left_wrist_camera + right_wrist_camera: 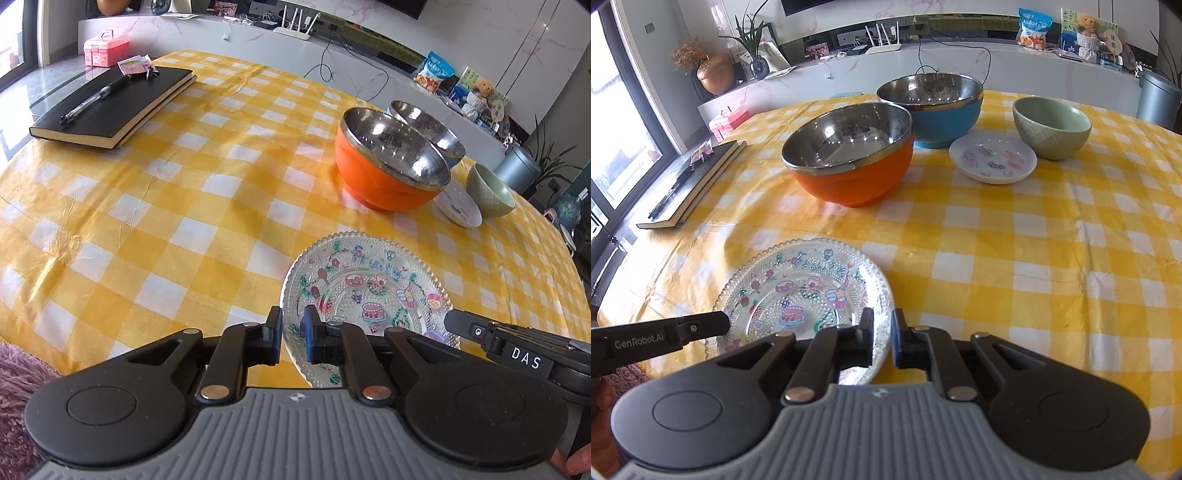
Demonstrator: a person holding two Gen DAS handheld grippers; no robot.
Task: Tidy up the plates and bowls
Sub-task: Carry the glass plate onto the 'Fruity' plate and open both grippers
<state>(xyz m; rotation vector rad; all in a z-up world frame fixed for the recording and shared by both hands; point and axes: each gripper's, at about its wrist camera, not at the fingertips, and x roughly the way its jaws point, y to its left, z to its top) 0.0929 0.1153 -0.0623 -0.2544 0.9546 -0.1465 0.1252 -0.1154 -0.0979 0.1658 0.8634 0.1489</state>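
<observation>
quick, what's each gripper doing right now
Left gripper: shut on the glass plate, near-left rim.
Right gripper: closed on the glass plate's near-right rim.

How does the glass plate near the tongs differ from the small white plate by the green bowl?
The glass plate is clear, beaded and wider; the small white plate is opaque, smooth and smaller. The glass plate has tongs at both edges; the white plate lies untouched beside the green bowl. Both carry cartoon prints and rest flat.
</observation>
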